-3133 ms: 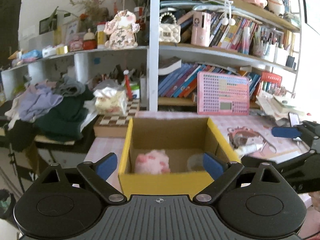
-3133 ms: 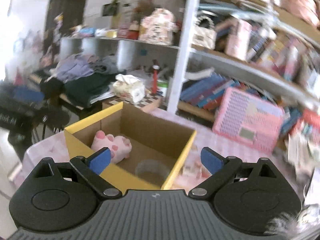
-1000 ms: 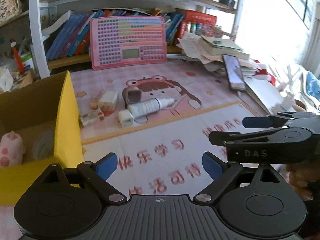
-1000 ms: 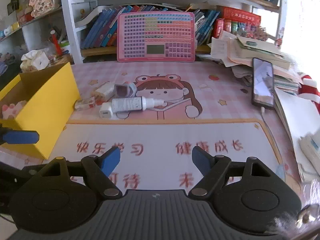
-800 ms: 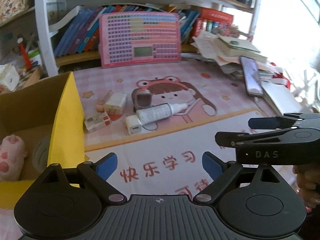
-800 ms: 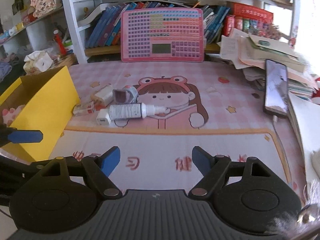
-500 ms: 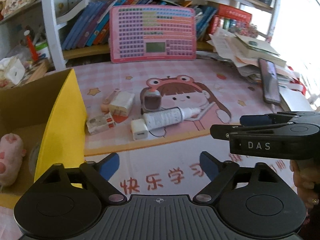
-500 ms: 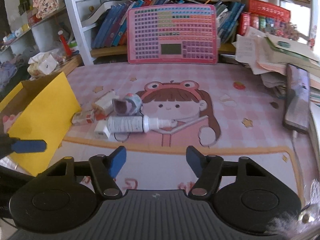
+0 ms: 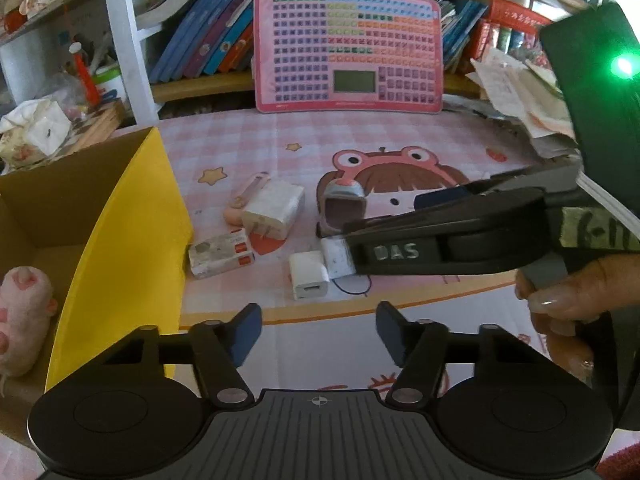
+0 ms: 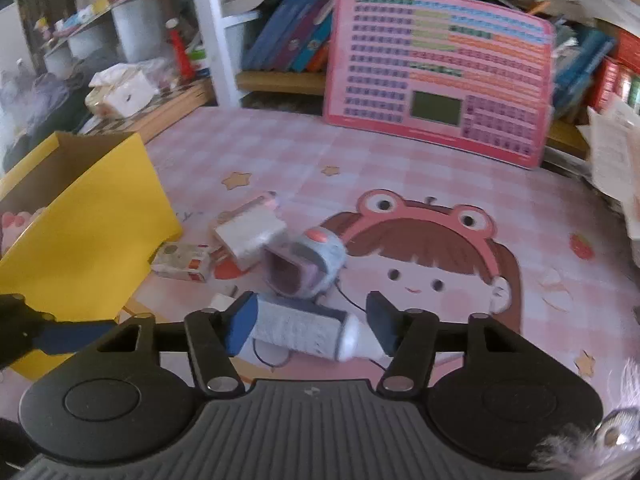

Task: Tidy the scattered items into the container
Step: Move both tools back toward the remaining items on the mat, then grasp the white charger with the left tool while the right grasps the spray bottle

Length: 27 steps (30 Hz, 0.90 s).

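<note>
1. Compared with half a second back, the right gripper (image 10: 308,322) has dropped in low over the pile of clutter, and its blue pads are now sitting either side of the white tube (image 10: 304,330) instead of hovering over the mat's printed characters.
2. The jaws are spread apart, not clenched on anything. The tube is lying crosswise between the pads, and I can't tell if either pad is touching it.
3. The left gripper (image 9: 319,334) is hanging back over the pink desk mat (image 9: 360,136), also released, with nothing between its pads.
4. From the left wrist view, the right gripper's arm is reaching across and covering most of the tube.
5. The other bits are lying on the mat just beside the yellow cardboard box (image 9: 132,224): a small white charger cube (image 9: 308,276), a bigger white power adapter (image 9: 274,210), a little red-and-white packet (image 9: 222,253) and a grey-blue toy thing with a pink opening (image 9: 344,208).
6. A pink plush paw (image 9: 22,320) is sitting inside the box.
7. A pink keyboard-style learning tablet (image 9: 348,46) is leaning against the bookshelf at the back.
</note>
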{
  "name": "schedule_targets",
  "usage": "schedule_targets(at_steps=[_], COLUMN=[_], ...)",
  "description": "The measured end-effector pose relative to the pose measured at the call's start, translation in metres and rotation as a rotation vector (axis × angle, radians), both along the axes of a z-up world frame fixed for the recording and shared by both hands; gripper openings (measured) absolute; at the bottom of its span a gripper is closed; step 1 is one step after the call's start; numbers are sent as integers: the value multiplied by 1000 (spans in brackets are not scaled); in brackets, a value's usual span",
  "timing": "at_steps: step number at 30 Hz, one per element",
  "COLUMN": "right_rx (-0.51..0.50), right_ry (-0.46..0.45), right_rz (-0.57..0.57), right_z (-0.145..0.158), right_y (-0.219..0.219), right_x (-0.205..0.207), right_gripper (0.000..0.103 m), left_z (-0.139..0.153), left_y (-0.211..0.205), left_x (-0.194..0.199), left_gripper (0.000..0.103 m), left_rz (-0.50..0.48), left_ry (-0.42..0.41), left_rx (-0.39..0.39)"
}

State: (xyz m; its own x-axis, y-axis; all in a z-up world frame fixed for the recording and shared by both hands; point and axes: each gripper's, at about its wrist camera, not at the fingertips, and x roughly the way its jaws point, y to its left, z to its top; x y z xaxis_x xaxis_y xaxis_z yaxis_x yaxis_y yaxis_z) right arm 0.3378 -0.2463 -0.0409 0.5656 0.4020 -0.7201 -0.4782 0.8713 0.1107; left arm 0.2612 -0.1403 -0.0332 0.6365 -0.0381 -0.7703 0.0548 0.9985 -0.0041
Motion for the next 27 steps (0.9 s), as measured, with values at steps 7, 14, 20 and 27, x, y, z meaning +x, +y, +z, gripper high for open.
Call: schedule_targets(at_steps=[7,14,20,27], right_rx=[-43,-13,-16,-62], right_ry=[28,121,138,29], right_rz=[66,4,-29,73], right_z=[-12,-23,-27,-11], right_y=[17,-21,-48,-45], right_x=[11,9,-3,-7], right_gripper=[68,55,54,55], left_z=[-2,-6,-15,-29], left_y=[4,2,-4,-1], left_x=[5,15,31,52], left_gripper=[56,56,56,52], left_rz=[31,21,3,30], left_ry=[17,30,36,71], left_rx=[11,13,26,31])
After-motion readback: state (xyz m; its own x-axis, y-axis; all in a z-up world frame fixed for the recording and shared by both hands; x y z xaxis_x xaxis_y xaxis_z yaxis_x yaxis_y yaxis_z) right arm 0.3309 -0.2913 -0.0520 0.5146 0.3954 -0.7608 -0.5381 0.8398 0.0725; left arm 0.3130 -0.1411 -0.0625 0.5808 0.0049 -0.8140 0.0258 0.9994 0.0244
